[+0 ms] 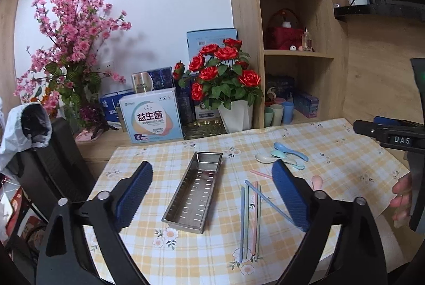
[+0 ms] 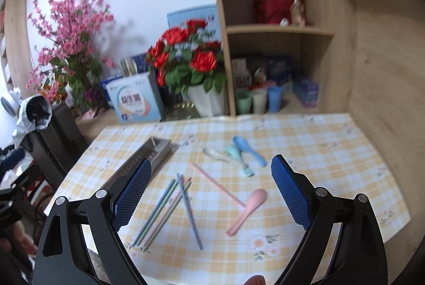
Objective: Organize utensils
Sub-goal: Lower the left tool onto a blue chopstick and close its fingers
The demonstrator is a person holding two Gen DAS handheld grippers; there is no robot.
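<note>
**Jaws wide above the checked cloth**

Both the left gripper (image 1: 212, 192) and the right gripper (image 2: 211, 192) gape, their blue ridged pads gripping nothing. At frame centre lies a perforated rectangular steel tray (image 1: 195, 192); slim pastel plastic chopsticks (image 1: 251, 216) and smooth rounded pastel spoons (image 1: 285, 156) lie right of it on the yellow gingham tablecloth (image 1: 332, 152).

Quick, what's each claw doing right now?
Left claw: open, holding nothing.
Right claw: open, holding nothing.

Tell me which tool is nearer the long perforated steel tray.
Left. The left tool hangs open right above the steel tray; the right tool is off to its right, over the pastel chopsticks.
</note>
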